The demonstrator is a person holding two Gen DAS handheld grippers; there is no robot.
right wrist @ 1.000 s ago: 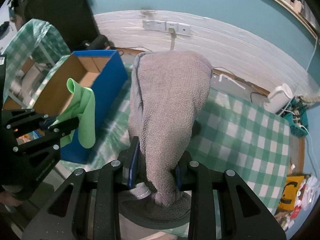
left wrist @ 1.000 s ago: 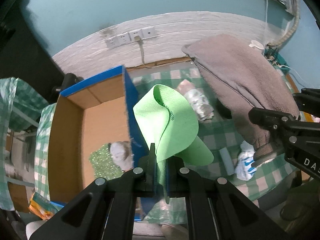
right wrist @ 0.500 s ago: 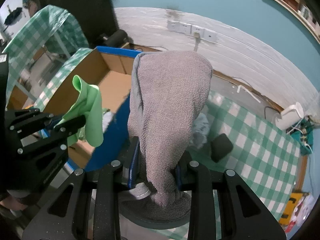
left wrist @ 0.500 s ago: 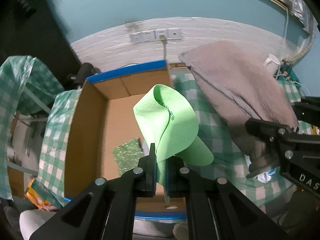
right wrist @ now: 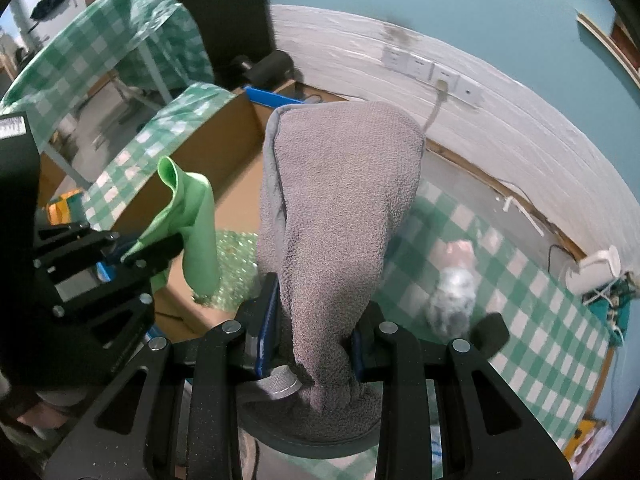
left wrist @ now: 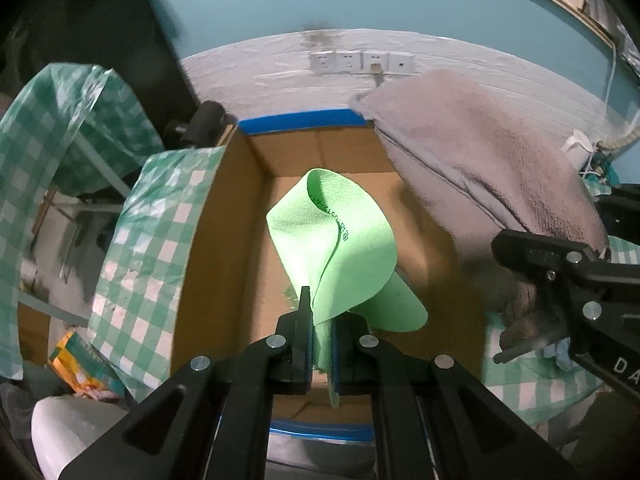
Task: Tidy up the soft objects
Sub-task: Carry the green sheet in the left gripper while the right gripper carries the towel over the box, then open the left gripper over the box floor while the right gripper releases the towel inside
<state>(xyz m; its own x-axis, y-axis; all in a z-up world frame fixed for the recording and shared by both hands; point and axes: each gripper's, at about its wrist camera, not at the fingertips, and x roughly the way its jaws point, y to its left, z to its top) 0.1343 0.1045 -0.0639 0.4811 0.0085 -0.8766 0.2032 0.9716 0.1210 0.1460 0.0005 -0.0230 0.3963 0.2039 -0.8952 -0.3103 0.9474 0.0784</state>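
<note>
The left tongs [left wrist: 322,340] are clenched on a thin green cloth [left wrist: 340,248], which stands up in a curl above the box [left wrist: 208,248]. It looks light and floppy yet holds a fold; a pinch at one edge seems enough. The right tongs [right wrist: 314,344] grip a grey towel [right wrist: 336,208] by a bunched end, over the box's right side. It looks thick, heavier and limp, so gathered layers probably suit it best. Beyond the box, the checked bench [right wrist: 532,320] carries a few small things.
</note>
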